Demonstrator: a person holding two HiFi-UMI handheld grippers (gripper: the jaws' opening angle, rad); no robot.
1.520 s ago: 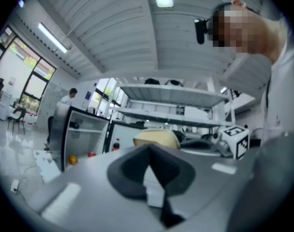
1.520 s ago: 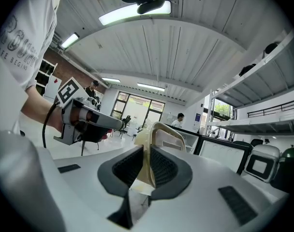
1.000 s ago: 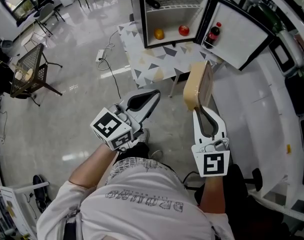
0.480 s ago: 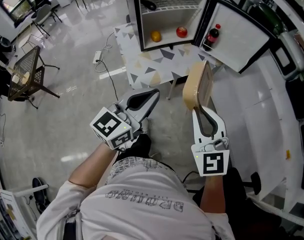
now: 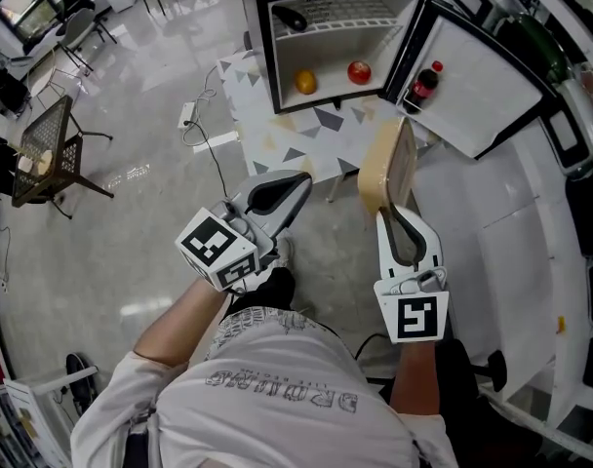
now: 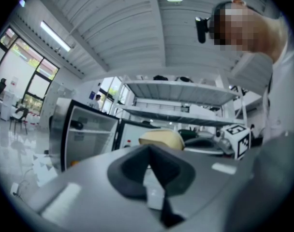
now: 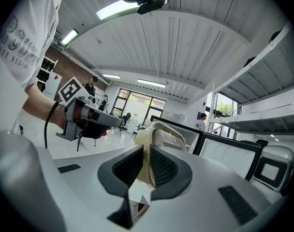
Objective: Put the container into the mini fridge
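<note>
The beige container stands on edge in the air, and my right gripper is shut on its lower rim. In the right gripper view the container sits pinched between the ribbed pads. My left gripper hovers to its left, shut and empty; its own view shows the jaw tips meeting, with the container behind them. The mini fridge stands ahead on a patterned table, with its door swung open to the right.
Inside the fridge lie an orange, a red fruit and a dark item on the upper shelf. A cola bottle stands in the door. A white counter runs along the right. A mesh chair and a power strip are on the floor at left.
The fridge and table have slid slightly down and nearer in the head view. Both grippers keep the same pose, and the container stays gripped.
</note>
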